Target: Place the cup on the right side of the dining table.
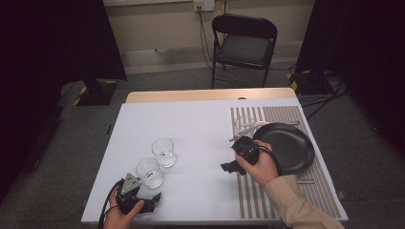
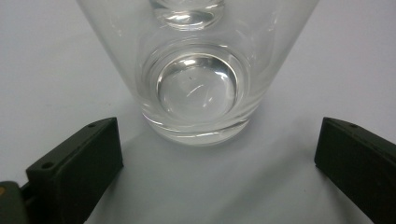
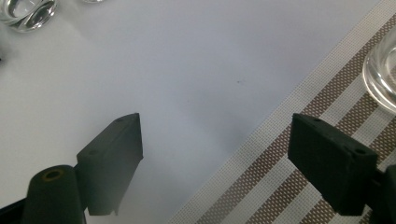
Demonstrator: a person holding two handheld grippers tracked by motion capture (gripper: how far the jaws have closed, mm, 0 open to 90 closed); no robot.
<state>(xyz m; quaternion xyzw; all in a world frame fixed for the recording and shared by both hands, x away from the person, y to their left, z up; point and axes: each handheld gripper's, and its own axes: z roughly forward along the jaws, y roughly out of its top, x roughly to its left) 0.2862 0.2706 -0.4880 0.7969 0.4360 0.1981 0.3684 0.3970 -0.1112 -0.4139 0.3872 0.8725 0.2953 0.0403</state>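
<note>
Facing the near glass (image 2: 196, 88) with jaws apart, the left gripper (image 2: 219, 163) rests on the desk (image 1: 191, 124). The right gripper (image 3: 215, 163) hovers, jaws apart, over the striped mat's (image 3: 280, 186) edge.

My right gripper (image 3: 215, 163) hangs with its two black jaws spread wide, nothing between them. The seven o'clock jaw sits over the white tabletop (image 3: 187, 70), the four o'clock jaw over the striped placemat (image 3: 280, 186). A clear glass base (image 3: 382, 74) rests on the mat at three o'clock; another glass (image 3: 25, 14) stands at eleven o'clock.
</note>
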